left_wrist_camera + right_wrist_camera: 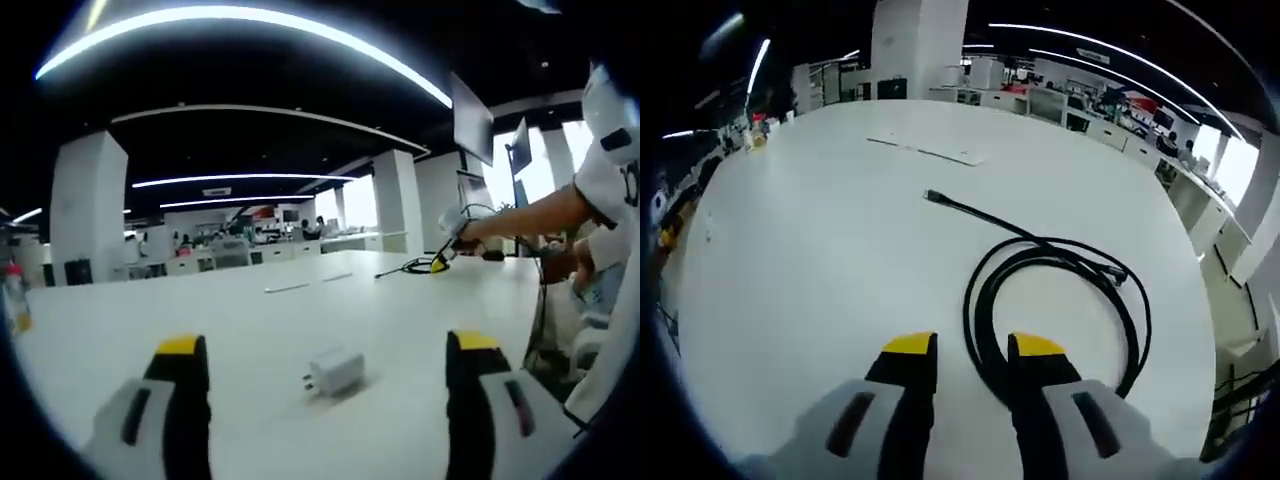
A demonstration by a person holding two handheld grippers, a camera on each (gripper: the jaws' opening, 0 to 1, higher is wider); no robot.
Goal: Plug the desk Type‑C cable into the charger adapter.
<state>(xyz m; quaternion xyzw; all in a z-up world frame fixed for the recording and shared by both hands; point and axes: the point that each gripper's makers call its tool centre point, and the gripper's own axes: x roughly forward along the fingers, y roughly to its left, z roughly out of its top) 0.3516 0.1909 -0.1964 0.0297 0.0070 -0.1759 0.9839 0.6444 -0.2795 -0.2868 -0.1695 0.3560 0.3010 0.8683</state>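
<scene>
My left gripper [330, 350] gapes wide, empty, the charger adapter [335, 371] lying on the white desk [250, 320] between its jaws. My right gripper [973, 347] sits narrowly parted over the coiled Type-C cable [1060, 290]; grip uncertain.

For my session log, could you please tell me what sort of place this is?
Most likely a large open-plan office: a wide white table holds a charger and coiled cable, with rows of desks, pillars and long ceiling light strips behind.
</scene>
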